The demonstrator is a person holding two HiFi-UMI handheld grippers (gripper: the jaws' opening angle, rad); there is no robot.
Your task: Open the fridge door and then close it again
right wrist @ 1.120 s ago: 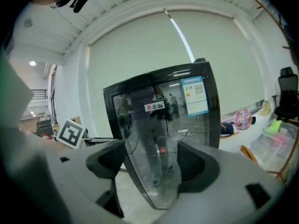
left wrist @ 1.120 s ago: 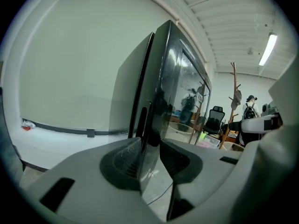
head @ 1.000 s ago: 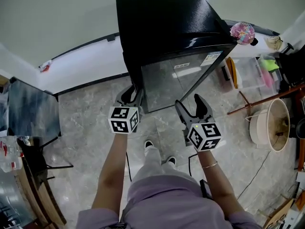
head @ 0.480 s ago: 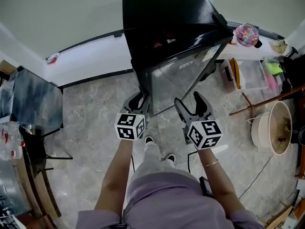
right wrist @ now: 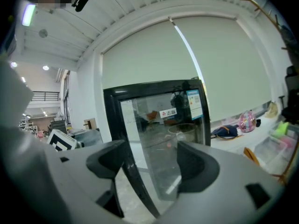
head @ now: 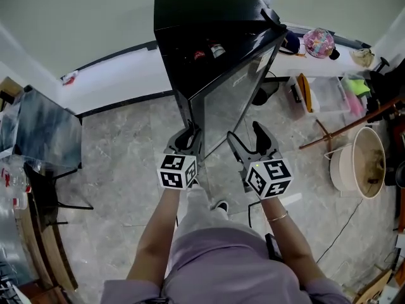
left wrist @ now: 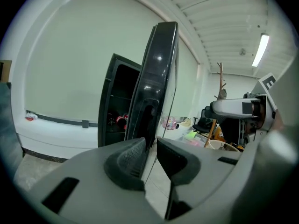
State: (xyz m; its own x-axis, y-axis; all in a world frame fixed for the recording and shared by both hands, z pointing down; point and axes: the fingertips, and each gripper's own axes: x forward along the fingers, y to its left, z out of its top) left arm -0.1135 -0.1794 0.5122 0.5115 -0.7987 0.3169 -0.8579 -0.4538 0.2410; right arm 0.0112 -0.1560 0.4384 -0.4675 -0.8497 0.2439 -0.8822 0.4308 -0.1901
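Observation:
A black fridge [head: 202,24] stands against the wall, and its glass door [head: 237,100] is swung partly open toward me. Small items [head: 209,50] show on a shelf inside. My left gripper [head: 188,137] is at the door's free edge [left wrist: 156,78]; its jaws are closing, with that edge between the pads [left wrist: 126,160]. My right gripper [head: 248,141] hovers just in front of the glass [right wrist: 159,125], on its outer side. Its jaws stand wide apart and hold nothing.
A dark panel [head: 41,138] leans at the left. To the right are a pink bag [head: 318,42] on a ledge, a clear plastic box [head: 329,94], a wooden pole [head: 351,125] and a round white tub [head: 359,163]. The person's foot [head: 220,206] is under the grippers.
The fridge door has swung further open, its free edge coming toward me with the left gripper. Both grippers have drawn back. The fridge's inside now shows.

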